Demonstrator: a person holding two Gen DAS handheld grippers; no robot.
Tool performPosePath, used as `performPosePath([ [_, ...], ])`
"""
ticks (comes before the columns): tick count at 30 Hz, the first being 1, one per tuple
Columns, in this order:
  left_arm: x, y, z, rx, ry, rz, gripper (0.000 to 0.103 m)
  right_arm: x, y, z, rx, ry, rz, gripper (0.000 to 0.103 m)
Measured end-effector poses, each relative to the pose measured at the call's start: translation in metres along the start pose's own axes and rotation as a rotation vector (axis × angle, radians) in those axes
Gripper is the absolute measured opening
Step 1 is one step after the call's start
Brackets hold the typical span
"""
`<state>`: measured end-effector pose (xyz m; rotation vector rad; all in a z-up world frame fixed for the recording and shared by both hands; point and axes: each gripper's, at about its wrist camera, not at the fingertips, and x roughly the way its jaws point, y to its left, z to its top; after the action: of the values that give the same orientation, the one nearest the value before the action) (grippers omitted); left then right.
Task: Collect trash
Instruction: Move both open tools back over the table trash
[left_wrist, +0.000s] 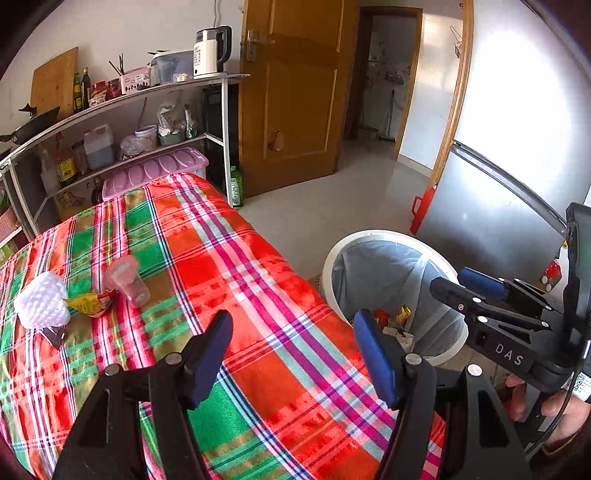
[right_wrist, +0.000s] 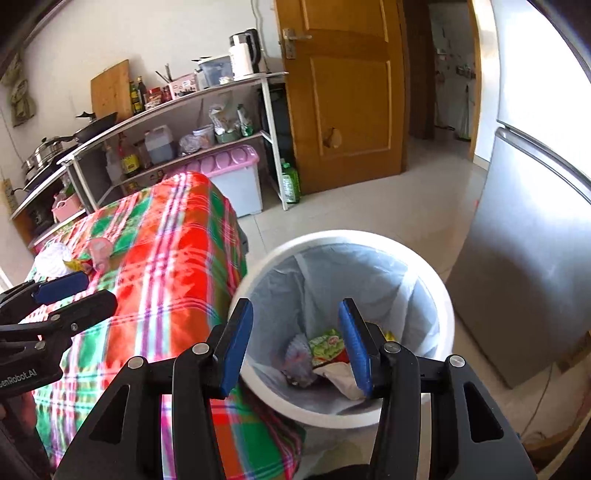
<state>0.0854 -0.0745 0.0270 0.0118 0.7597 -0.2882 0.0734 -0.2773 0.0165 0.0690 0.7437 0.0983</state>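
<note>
Right gripper (right_wrist: 295, 343), jaws apart & empty, hangs over lined bin (right_wrist: 258, 258) w/ wrappers inside: drop step looks done. Left gripper (left_wrist: 295, 354), jaws apart, over table's near edge. Remaining trash—foam net (left_wrist: 42, 304), yellow wrapper (left_wrist: 90, 302), plastic cup (left_wrist: 125, 278)—near far-left edge; next: reach there.

I'm working in a lived-in home kitchen: ahead of my jaws a metal shelf rack (left_wrist: 122, 107) carries an electric kettle (left_wrist: 211, 50), oil bottles (left_wrist: 81, 90) and a wok (right_wrist: 96, 123); a fridge (right_wrist: 535, 258) stands to the right beside a wooden door (left_wrist: 291, 88).
</note>
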Motion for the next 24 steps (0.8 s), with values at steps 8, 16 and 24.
performPosePath([
  [8, -0.020, 0.049, -0.006, -0.075, -0.034, 0.081, 0.073, 0.005, 0.041, 0.009, -0.043, -0.013, 0.063, 0.049],
  [16, -0.042, 0.115, -0.012, -0.174, -0.068, 0.195, 0.078, 0.021, 0.085, 0.017, -0.082, -0.007, 0.143, 0.049],
  [24, -0.051, 0.172, -0.018, -0.262, -0.082, 0.275, 0.079, 0.044, 0.137, 0.028, -0.135, 0.018, 0.221, 0.050],
])
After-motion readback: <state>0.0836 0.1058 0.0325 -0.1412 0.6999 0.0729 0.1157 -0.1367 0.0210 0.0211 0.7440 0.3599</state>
